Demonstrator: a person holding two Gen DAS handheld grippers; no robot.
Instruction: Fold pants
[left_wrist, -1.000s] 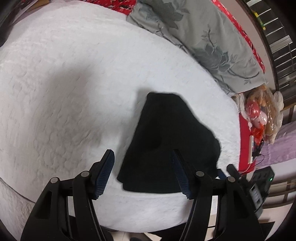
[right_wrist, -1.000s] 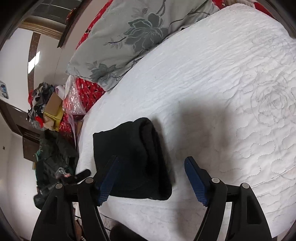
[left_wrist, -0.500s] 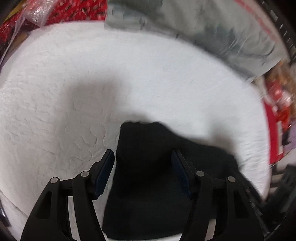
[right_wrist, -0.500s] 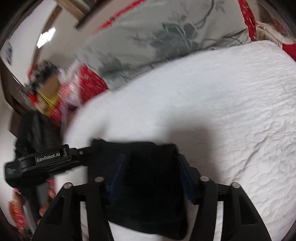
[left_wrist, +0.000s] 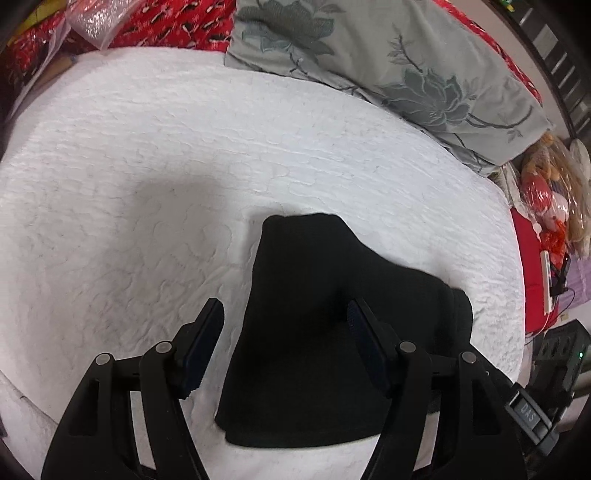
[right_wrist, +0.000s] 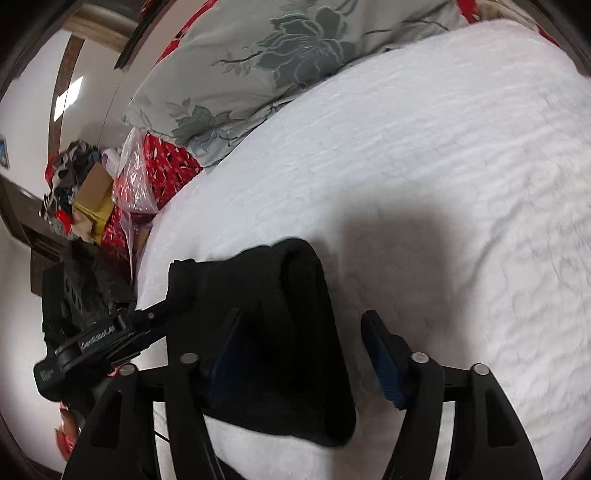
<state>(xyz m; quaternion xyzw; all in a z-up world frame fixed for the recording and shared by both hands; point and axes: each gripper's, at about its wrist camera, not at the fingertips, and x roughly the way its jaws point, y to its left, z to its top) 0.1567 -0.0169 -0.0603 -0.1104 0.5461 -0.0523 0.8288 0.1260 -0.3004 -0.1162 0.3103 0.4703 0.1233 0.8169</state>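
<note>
The black pants (left_wrist: 332, 332) lie folded in a compact stack on the white quilted bed (left_wrist: 147, 184), near its front edge. My left gripper (left_wrist: 284, 347) is open just above the stack's left part, holding nothing. In the right wrist view the pants (right_wrist: 288, 332) show a thick rolled fold on their right side. My right gripper (right_wrist: 299, 354) is open and straddles that fold, holding nothing. The left gripper's body (right_wrist: 110, 336) shows at the pants' left edge in the right wrist view.
A grey floral pillow (left_wrist: 388, 62) lies at the back of the bed, over red patterned bedding (left_wrist: 166, 22). Plastic bags and stuffed toys (left_wrist: 554, 199) sit off the right side. Boxes, bags and dark clothes (right_wrist: 85, 206) pile beside the bed's left side.
Both grippers have moved closer to the folded pants and now hover over them, still open. The pants have not visibly changed shape.
</note>
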